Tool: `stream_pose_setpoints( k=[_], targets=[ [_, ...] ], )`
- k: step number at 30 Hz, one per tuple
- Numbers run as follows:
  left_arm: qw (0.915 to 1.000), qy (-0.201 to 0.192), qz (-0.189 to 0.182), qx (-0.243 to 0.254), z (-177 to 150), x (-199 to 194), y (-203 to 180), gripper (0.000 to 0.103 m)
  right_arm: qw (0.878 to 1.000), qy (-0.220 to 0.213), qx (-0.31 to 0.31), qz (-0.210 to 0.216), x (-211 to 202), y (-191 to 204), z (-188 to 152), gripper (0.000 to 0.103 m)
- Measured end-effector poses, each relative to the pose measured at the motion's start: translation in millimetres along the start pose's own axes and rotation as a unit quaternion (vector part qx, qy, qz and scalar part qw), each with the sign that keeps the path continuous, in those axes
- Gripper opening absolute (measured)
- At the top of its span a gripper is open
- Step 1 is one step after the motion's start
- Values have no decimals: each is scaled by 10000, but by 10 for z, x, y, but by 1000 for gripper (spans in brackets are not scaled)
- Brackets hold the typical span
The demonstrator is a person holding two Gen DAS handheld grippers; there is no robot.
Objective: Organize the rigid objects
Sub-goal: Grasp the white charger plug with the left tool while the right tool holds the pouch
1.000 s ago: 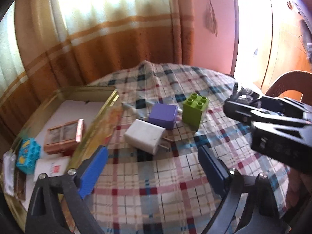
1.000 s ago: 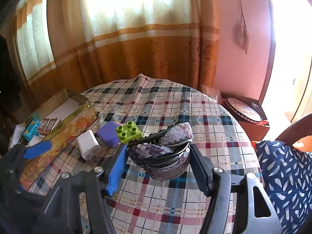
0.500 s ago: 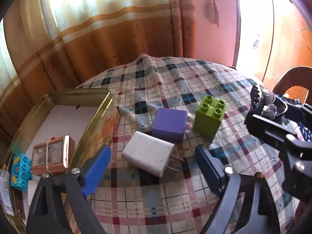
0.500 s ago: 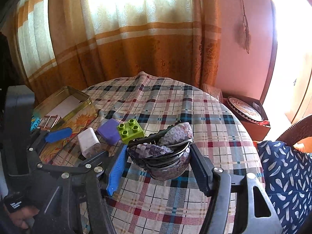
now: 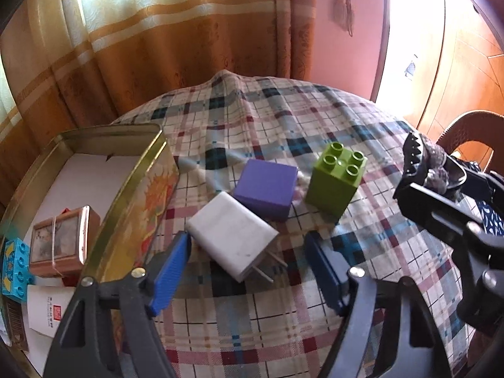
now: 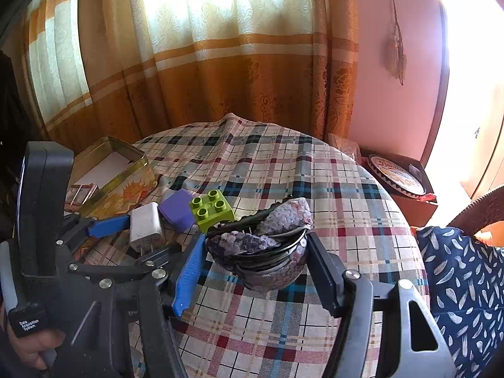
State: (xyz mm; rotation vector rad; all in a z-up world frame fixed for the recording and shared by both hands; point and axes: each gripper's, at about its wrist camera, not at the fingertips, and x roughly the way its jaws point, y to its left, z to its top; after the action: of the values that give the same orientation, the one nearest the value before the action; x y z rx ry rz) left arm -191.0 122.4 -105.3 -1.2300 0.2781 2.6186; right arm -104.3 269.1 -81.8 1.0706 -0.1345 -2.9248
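Left wrist view
Left gripper (image 5: pixel 249 271): jaws spread and closing, with the white charger (image 5: pixel 231 242) lying between them; the left blue pad looks to be at the charger's near corner, the right dark pad stands apart from it, so nothing is pinched yet.
Charger's lie: flat on the checked tablecloth (image 5: pixel 283 330), just ahead of the fingertips, long axis slanting from upper left to lower right, prongs pointing toward the camera and to the right.
Neighbours: purple cube (image 5: pixel 266 189) touches or nearly touches the charger's far edge; green brick (image 5: pixel 338 179) stands a little to the right of the cube, studs up.
Destination, as I judge it: gold tin (image 5: pixel 138 189) just left of the charger, open, already holding a small framed box (image 5: pixel 60 242) and a turquoise brick (image 5: pixel 15 264).
Right gripper (image 5: pixel 434 186): seen at the right edge, gripping a dark toothed clip.

Right wrist view
Right gripper (image 6: pixel 252 264): pads partly apart and pressed on either side of a sequinned hair clip (image 6: pixel 267 245), held above the cloth.
Left gripper (image 6: pixel 138 242): reaches in from the left, one blue pad left of the white charger (image 6: pixel 146 223), the other finger passing under its prongs.
Nearer hand: the left one is plainly at the charger; the right one is occupied and further off.
Tin (image 6: pixel 119 176): beyond and left of the charger, near it.
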Motion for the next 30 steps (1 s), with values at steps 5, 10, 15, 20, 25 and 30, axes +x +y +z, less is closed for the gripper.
stream_pose_setpoints(
  k=[5, 10, 15, 20, 25, 30],
  targets=[
    [9998, -9, -180, -71, -32, -36, 14, 54, 10000, 3, -2, -5, 1, -4, -1, 65],
    [9999, -39, -163, 2, -57, -68, -35, 44, 10000, 3, -3, -9, 1, -7, 2, 65],
    [9996, -29, -252, -87, -97, -100, 2, 41, 10000, 6, 11, -4, 4, -6, -1, 65],
    [9991, -34, -308, -274, -194, -170, 62, 40, 10000, -9, 16, -4, 3, -4, -3, 65],
    [9984, -3, -384, -411, -334, -292, 110, 40, 10000, -7, 11, -10, 4, -3, -3, 65],
    [9983, 26, -240, -531, -336, -267, 146, 41, 10000, -22, -10, -33, 8, -1, -14, 65]
  ],
)
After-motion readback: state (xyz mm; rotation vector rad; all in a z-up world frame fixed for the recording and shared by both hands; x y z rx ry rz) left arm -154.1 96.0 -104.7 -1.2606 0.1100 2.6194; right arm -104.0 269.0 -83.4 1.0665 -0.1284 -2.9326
